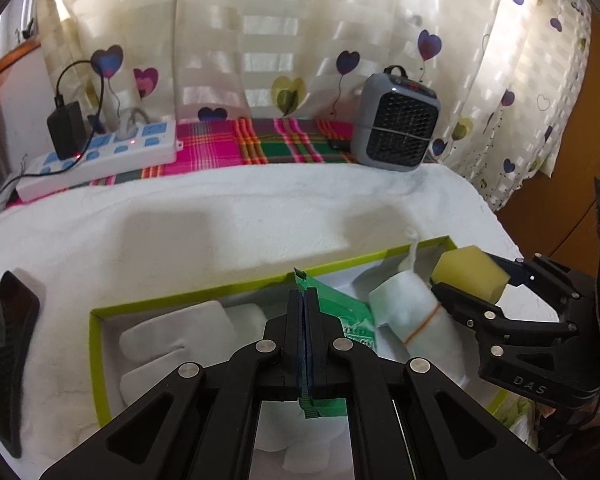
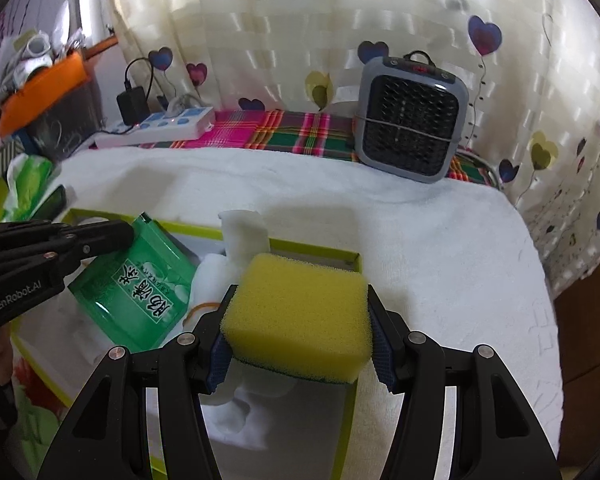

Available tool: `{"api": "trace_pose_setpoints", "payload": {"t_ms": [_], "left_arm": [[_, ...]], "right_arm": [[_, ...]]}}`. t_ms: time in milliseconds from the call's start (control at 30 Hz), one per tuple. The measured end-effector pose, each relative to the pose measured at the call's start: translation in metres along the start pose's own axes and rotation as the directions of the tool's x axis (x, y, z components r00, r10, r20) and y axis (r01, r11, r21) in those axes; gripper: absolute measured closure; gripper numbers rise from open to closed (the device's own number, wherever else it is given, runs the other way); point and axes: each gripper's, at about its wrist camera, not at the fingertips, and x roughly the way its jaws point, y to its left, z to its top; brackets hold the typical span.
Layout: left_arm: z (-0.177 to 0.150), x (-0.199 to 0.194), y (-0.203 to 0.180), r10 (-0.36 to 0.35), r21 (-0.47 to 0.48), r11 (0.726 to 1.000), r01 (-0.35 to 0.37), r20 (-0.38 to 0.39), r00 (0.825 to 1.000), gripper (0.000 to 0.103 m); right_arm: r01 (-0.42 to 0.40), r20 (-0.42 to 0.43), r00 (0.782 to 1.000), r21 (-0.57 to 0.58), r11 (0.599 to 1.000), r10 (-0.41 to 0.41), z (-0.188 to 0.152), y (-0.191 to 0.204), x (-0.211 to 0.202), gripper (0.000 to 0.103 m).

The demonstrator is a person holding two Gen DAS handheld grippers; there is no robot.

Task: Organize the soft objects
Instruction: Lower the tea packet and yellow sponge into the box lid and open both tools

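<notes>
Sponge: I see a porous yellow block (image 2: 298, 316) with a thin green underside, clamped between my right gripper's (image 2: 300, 344) fingers, over the box.
Packet: a glossy green plastic pouch (image 2: 140, 280) pinched flat by my left gripper (image 1: 305, 312).
Box: shallow, lime-rimmed (image 2: 312, 249), below both fingertips, holding white cotton rolls (image 1: 416, 312).
Cloth: fluffy white towel (image 2: 440, 248) beyond.

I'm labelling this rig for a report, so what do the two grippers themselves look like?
Both are matte black plastic linkages with silver rivet pins and blue textured pads on the fingers. The left gripper carries white "GenRobot.AI" lettering; the right gripper shows raised "DAS" on its body. No sleeves are visible.
</notes>
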Motion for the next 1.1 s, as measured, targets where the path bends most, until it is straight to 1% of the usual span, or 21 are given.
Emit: {"api": "trace_pose_setpoints", "payload": {"t_ms": [133,333,433,600,700,767,1100], "left_arm": [[-0.001,0.002,0.003,0.008,-0.006,1.000,-0.008,-0.010,1.000,0.101],[0.000,0.005,0.005,0.007,-0.013,1.000,-0.008,-0.021,1.000,0.101],[-0.001,0.005,0.004,0.018,-0.009,1.000,-0.018,-0.025,1.000,0.096],[-0.002,0.005,0.003,0.023,-0.003,1.000,-0.023,-0.030,0.999,0.092],[-0.002,0.005,0.003,0.020,-0.001,1.000,-0.020,-0.027,0.999,0.085],[-0.002,0.003,0.004,0.031,-0.002,1.000,-0.031,-0.025,0.999,0.079],[-0.004,-0.009,0.004,0.039,0.001,0.999,-0.039,-0.009,0.999,0.071]], "right_arm": [[-0.006,-0.019,1.000,-0.019,1.000,0.005,-0.001,0.004,0.005,0.045],[-0.051,-0.055,0.997,-0.031,0.998,0.049,0.000,0.009,0.014,0.045],[-0.060,-0.060,0.997,-0.049,0.997,0.057,0.002,0.011,0.016,0.045],[-0.072,-0.067,0.995,-0.013,0.997,0.071,0.002,0.006,0.019,0.044],[-0.071,-0.065,0.995,-0.011,0.997,0.070,0.003,0.005,0.018,0.043],[-0.065,-0.062,0.996,-0.011,0.998,0.064,0.003,0.006,0.017,0.043],[-0.057,-0.042,0.997,0.010,0.998,0.057,0.003,0.001,0.010,0.039]]}}
